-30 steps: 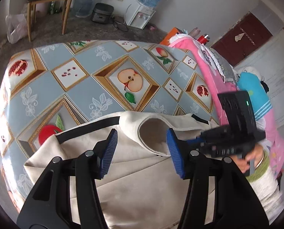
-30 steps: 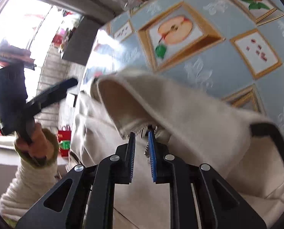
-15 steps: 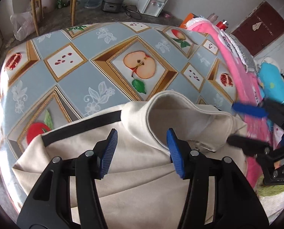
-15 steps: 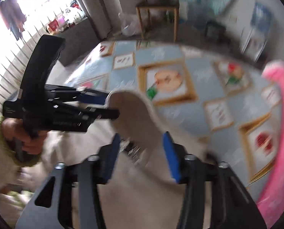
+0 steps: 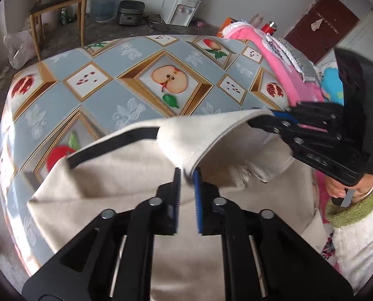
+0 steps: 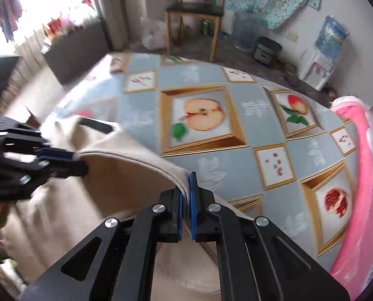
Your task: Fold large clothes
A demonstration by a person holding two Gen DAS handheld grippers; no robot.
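A large cream garment [image 5: 126, 183] with a black stripe [image 5: 116, 143] lies on the near part of the table. One hem of it is lifted off the table and stretched between my two grippers. My left gripper [image 5: 186, 175] is closing its jaws, and the hem's near end sits pinched between the blue pads. In the right wrist view the left gripper [image 6: 73, 160] meets the cloth [image 6: 126, 183] at the hem's left end. My right gripper [image 6: 187, 183] is shut on the hem's other end. It also shows at the right of the left wrist view [image 5: 261, 119].
The table wears a grey-blue cloth printed with fruit pictures [image 5: 136, 100]. A pile of pink clothes [image 5: 274, 57] lies along its right side. A hand in a white sleeve with a green cuff [image 5: 349, 193] holds the right gripper. A chair [image 5: 58, 2] and water dispenser [image 5: 184, 7] stand behind.
Both grippers went from wide open around the garment's hem to closed on it. The right one has risen, and the hem now hangs taut between them.
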